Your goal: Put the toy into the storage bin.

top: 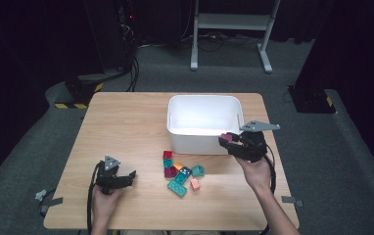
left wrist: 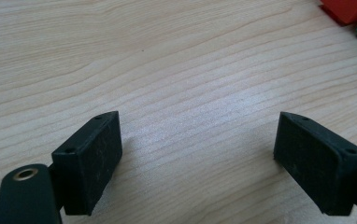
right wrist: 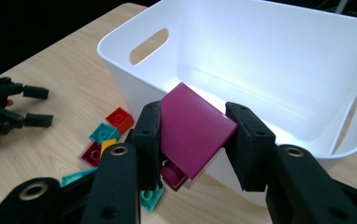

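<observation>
The right tool (right wrist: pixel 193 140) is clamped on a magenta block (right wrist: pixel 193 128) at mid-frame, just before the white bin (right wrist: pixel 260 51) – likely for dropping in; the left tool (left wrist: pixel 197 158), jaws apart, idles over bare desk (left wrist: pixel 167 60).

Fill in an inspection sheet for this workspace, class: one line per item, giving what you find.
Surface: wooden table, bare at left.
Job's things: magenta block held at the rim of the white bin; loose blocks in front of the bin.
Clutter: nothing seen.
Grippers: right tool shut on the magenta block; left tool open, low over the table.
Cables: one trails from each tool.
Surroundings: grey carpet, white stand.
</observation>
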A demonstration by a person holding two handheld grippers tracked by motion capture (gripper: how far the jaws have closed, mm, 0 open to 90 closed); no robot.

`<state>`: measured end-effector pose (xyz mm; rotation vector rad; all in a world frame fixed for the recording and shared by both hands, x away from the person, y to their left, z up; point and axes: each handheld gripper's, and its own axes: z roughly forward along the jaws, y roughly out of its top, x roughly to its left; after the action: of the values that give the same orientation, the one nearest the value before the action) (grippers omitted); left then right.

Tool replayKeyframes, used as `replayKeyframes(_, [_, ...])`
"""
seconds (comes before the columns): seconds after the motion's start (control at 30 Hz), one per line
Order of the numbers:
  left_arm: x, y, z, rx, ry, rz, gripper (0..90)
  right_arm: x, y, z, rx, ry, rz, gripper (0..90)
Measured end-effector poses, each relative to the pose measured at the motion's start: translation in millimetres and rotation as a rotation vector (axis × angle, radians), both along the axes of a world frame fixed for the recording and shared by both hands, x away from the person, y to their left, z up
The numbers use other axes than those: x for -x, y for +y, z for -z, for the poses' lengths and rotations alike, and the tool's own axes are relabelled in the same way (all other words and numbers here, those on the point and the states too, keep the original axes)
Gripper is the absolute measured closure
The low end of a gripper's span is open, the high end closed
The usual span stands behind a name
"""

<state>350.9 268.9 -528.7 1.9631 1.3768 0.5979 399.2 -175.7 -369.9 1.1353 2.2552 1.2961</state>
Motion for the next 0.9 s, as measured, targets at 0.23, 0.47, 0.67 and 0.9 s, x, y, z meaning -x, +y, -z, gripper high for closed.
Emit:
replayKeyframes(0.23, [0.0,0.0,0.0,0.0,0.0,0.0,15.5,-21.7,-2.1,-5.8,-0.001,0.021,0.037,59.2])
replayKeyframes(0.47, [0.0,0.0,0.0,0.0,0.0,0.0,15.4,-37.1,1.7,-8.2,0.001,0.031,0.053,59.1])
replayKeyframes(0.67, [0.0,0.0,0.0,0.0,0.0,0.0,15.5,-51.2,5.7,-11.2,0.0,0.04,0.077,58.8])
replayKeyframes(0.9, [0.1,0.0,0.0,0.0,0.0,0.0,15.4,-68.3,19.2,-7.5,0.044,0.043,0.098,58.7])
